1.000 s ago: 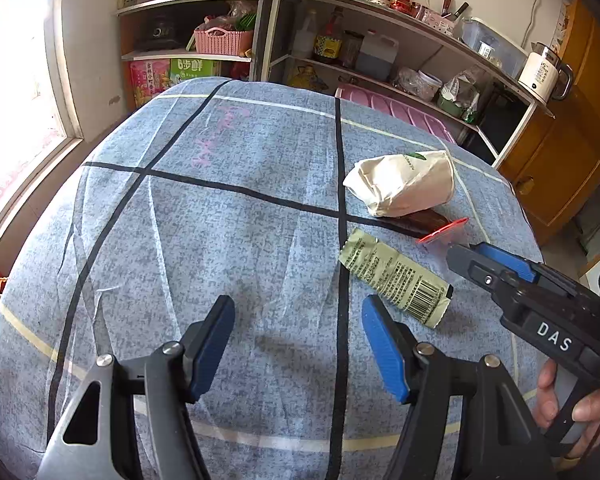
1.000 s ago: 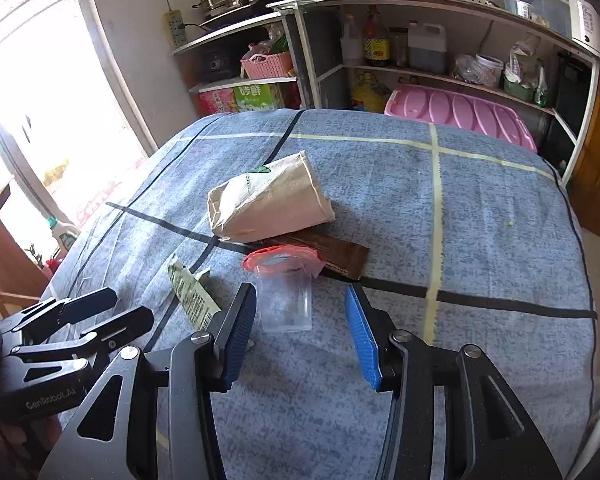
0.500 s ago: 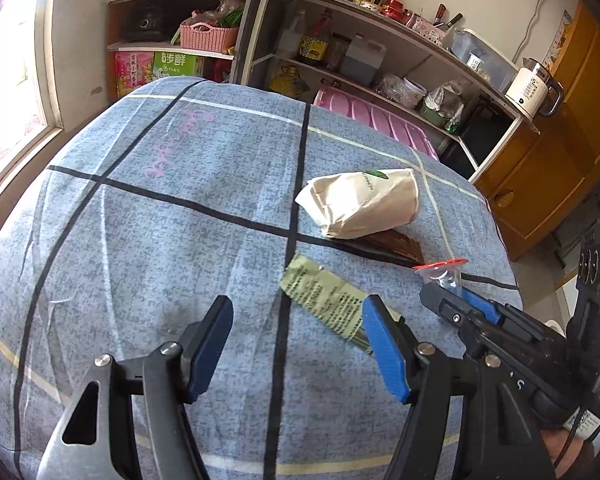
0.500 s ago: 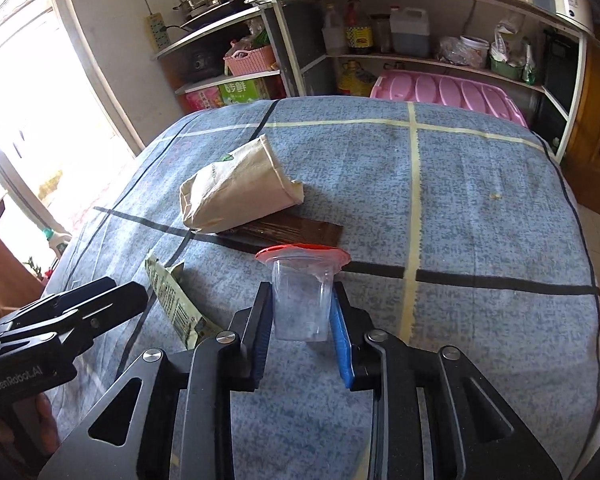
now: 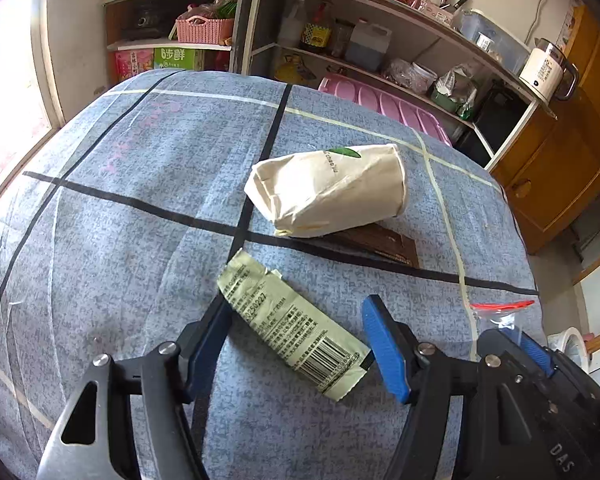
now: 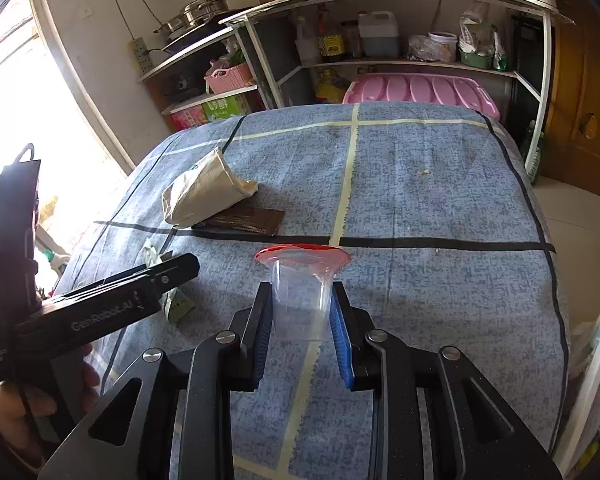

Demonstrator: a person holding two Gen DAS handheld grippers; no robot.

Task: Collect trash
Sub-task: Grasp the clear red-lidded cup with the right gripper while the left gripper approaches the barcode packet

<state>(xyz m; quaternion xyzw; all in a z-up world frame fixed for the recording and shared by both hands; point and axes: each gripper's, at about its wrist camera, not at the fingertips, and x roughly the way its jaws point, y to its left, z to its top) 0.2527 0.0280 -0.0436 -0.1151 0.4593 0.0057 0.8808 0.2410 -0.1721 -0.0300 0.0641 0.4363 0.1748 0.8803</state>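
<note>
Right gripper (image 6: 302,312) clamped on a clear plastic cup (image 6: 302,304) with a red rim, blue pads pressed against both its sides, cup held upright above the cloth. Left gripper (image 5: 296,344) stood with its jaws apart over a green wrapper (image 5: 292,324) with a barcode; wrapper lay flat between the two pads, slanted, not gripped. Whether the pads touched its ends could not be told.

Beyond the wrapper, a crumpled beige paper bag (image 5: 328,196) lay on its side, partly on top of a flat brown wrapper (image 5: 384,244). Both sat well clear of either gripper. A hand (image 6: 28,404) showed at the left gripper's handle.

Surface was a blue patterned tablecloth (image 6: 440,200) crossed by black and pale stripes. Behind it, metal shelves (image 6: 380,28) crowded with bottles and jars, a pink tub (image 6: 420,90), a pink basket (image 5: 204,30), bright window to the left
</note>
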